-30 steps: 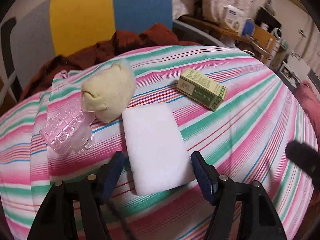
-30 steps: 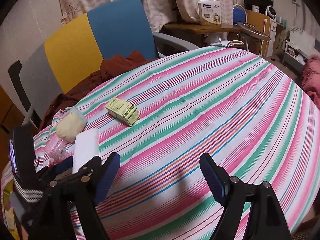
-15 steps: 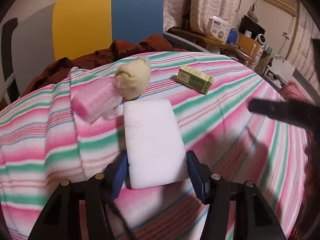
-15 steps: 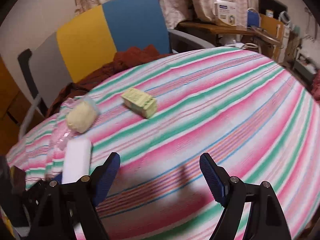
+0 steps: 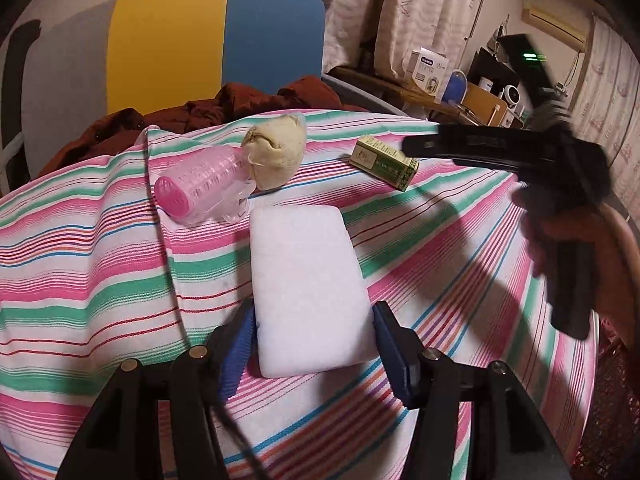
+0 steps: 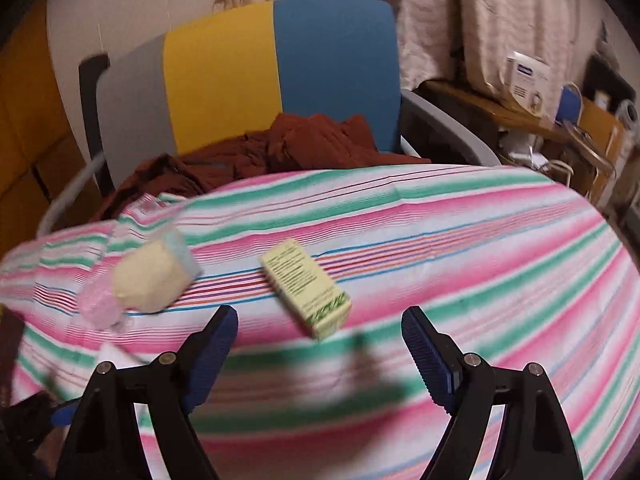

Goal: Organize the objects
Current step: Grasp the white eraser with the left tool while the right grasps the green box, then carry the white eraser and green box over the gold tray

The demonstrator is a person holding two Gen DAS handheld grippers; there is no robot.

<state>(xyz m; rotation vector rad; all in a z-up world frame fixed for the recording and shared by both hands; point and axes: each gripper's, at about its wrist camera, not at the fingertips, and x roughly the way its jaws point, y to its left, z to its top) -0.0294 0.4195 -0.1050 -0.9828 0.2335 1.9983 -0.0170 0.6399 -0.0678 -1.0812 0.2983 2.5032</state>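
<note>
**Left tool has closed around the sponge, right tool comes over the green box**

Since the earlier frame, the left tool has come forward and its jaws have just been closing: they stood wide on both sides of the white sponge, and now both blue pads lie against its long sides near the closer end. The right tool has also travelled toward the far left side of the bench, and the green box that was far ahead of it now lies just before its jaws.

From largest to smallest: the bench, under a striped cloth, carries 4 things. The white sponge lies flat in the middle, clamped by the left tool but, as it seems, not yet lifted. Behind it, near the far edge, the cream pouch touches the pink roller in its clear wrapper. The green box lies alone, to the right of them.

The right tool is open and empty, and its view is blurred.

I judge that the step in hand is the pickup of the sponge, while the right side prepares for the box. Next, the left tool needs a firm but gentle hold, because the sponge looks soft, and then a clean lift. The right tool must line up with the narrow sides of the box before it closes.
</note>
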